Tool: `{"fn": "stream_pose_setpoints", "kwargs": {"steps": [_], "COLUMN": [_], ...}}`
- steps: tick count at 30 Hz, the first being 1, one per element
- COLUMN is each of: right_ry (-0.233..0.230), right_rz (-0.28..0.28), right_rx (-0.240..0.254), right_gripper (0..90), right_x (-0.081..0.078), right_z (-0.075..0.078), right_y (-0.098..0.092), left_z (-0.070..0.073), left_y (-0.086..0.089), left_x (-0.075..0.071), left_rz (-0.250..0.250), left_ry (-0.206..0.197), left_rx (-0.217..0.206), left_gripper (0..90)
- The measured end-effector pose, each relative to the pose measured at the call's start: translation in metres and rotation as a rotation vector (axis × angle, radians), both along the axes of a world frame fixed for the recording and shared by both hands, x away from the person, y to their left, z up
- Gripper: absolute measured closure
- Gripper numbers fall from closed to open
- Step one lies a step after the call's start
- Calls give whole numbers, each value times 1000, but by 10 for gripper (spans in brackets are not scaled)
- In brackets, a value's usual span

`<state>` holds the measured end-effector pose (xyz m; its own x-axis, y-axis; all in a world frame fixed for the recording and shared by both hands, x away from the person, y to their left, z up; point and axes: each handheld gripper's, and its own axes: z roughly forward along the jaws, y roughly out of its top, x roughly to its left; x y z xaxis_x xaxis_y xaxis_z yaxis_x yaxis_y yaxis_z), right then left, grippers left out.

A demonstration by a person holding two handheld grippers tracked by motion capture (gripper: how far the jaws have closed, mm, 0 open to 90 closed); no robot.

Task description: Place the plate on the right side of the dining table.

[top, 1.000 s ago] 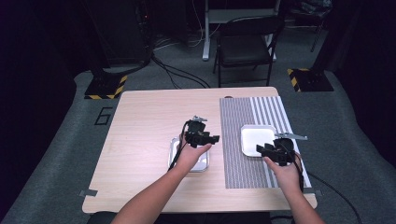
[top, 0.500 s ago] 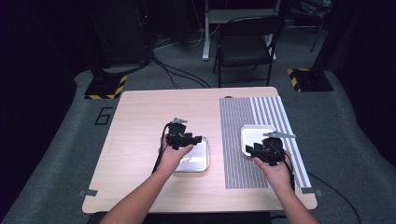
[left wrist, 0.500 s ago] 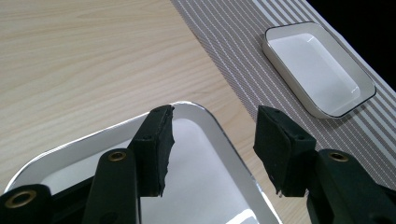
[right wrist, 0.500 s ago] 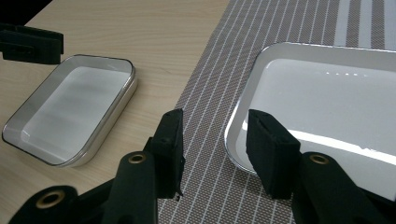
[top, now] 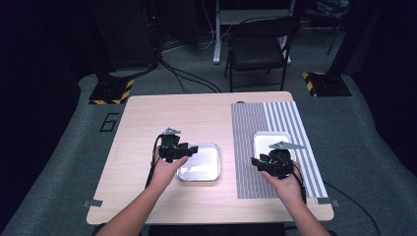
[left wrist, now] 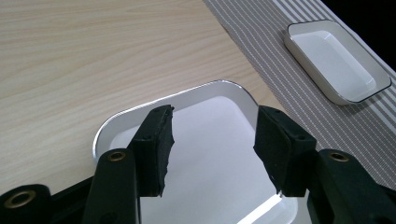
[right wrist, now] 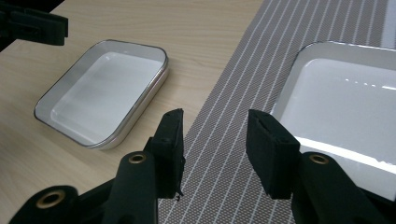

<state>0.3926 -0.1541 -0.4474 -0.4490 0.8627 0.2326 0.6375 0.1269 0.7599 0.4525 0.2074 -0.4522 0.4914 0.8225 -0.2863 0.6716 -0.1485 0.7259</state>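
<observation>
- At the left of centre in the high view, you are holding the left gripper [top: 178, 149] over the left rim of the metal tray [top: 209, 169] on the bare wood table [top: 147, 123]. Its jaws are standing partly open with nothing between them.
- In the left gripper view, the two black pads [left wrist: 155, 144] are framing the tray's empty floor; neither looks to be touching the rim [left wrist: 140, 108], though you cannot tell for sure.
- Right of centre, the striped mat [top: 251, 128] is running from the far edge of the table to the near one.
- At the lower right of the high view, you are holding the right gripper [top: 268, 164] at the near end of the white dish [top: 270, 138], which is lying on the mat. Its jaws are partly open and empty.
- In the right gripper view, the dish rim [right wrist: 292, 81] is lying just beyond the right pad [right wrist: 268, 154], apart from it.
- You are probably lining up on both containers, not gripping yet. Next, lower each gripper so one pad drops inside a rim and one outside, then close.
</observation>
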Motion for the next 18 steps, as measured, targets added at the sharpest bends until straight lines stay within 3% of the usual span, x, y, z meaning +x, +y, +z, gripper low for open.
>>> {"fn": "stream_pose_setpoints", "kwargs": {"steps": [8,18], "right_ry": [-1,-5], "right_rz": [79,138], "right_rx": [2,-2], "right_gripper": [552,537], "right_x": [-6,-11], "right_z": [-5,-8], "right_y": [17,32], "left_z": [-9,-18], "left_y": [25,53], "left_x": [-8,-17], "left_rz": [37,77], "left_ry": [6,15], "left_rx": [5,9], "left_gripper": [462,458]}}
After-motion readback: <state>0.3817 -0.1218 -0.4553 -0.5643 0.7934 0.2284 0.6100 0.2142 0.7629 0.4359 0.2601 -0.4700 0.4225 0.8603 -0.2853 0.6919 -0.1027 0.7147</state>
